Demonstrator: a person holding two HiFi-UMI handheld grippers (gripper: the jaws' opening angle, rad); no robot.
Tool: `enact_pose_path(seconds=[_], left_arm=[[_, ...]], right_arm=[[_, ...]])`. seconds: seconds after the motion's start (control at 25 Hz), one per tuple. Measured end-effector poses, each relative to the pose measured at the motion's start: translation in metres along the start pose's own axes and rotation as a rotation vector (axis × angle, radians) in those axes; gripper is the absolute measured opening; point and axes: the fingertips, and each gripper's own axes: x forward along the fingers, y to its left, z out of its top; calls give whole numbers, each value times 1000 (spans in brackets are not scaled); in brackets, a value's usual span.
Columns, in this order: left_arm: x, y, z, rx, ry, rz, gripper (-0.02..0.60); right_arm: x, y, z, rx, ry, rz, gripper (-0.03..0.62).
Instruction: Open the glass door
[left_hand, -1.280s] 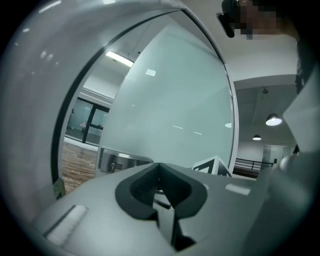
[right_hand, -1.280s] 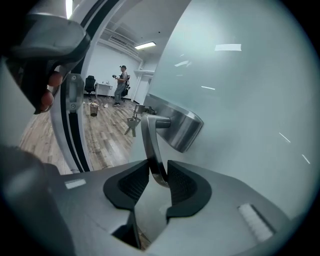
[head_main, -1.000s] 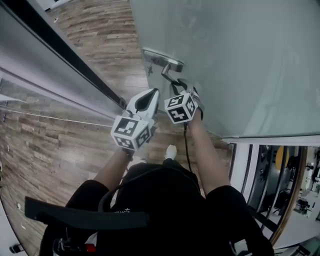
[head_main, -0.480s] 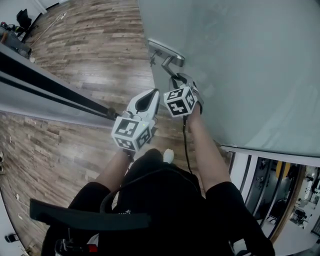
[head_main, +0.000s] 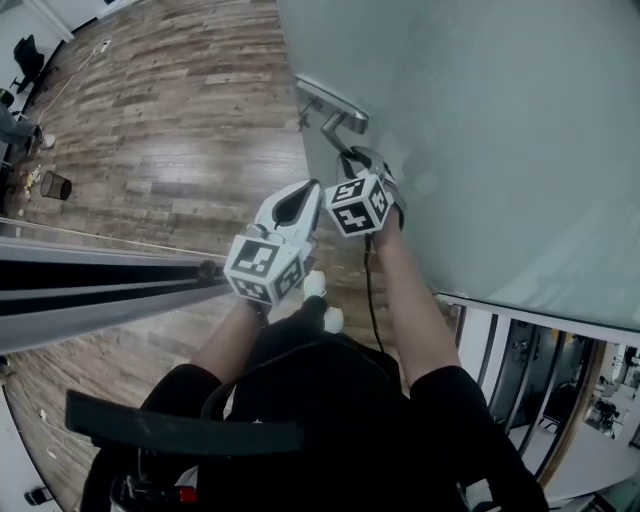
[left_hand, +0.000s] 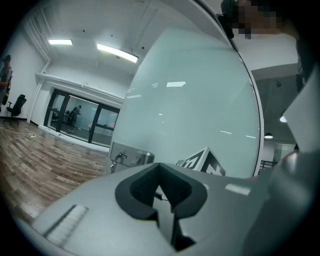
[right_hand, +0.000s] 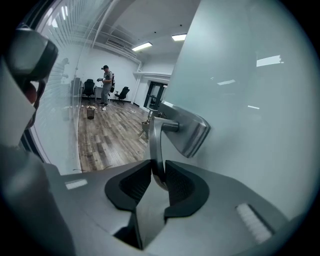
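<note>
The frosted glass door (head_main: 480, 120) fills the upper right of the head view. Its steel lever handle (head_main: 340, 128) sits on a lock plate with keys (right_hand: 146, 127) hanging from it. My right gripper (head_main: 352, 162) reaches up to the lever; in the right gripper view the lever (right_hand: 156, 145) runs down between the jaws (right_hand: 158, 177), which are closing on it, and both pads touch it. My left gripper (head_main: 303, 192) hangs just left of the right one, off the door. In its own view it (left_hand: 161, 192) is shut, with nothing between its pads.
A black door-frame rail (head_main: 90, 285) lies across the lower left. Wood floor (head_main: 180, 110) spreads beyond it, with a small bin (head_main: 58, 185) at the far left. A person (right_hand: 106, 80) stands far off by some chairs. Glass panels (head_main: 530, 360) stand at the lower right.
The black frame rail has swung from a diagonal beside the grippers to lie level at the lower left, and more floor shows. Both grippers have kept their places at the handle.
</note>
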Motion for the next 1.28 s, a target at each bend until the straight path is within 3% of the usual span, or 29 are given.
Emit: enact_pose_path(seconds=[0.36, 0.52, 0.92, 1.28], left_arm=[[36, -5, 12, 11, -20, -82, 2], [32, -3, -5, 8, -18, -130, 2], [79, -1, 11, -55, 16, -50, 2], [146, -2, 16, -26, -1, -75, 2]], right_arm=[[9, -37, -11, 48, 26, -41, 87], [19, -44, -21, 55, 31, -91, 86], [42, -136, -16, 98, 64, -141, 84], [67, -175, -23, 109, 63, -139, 78]])
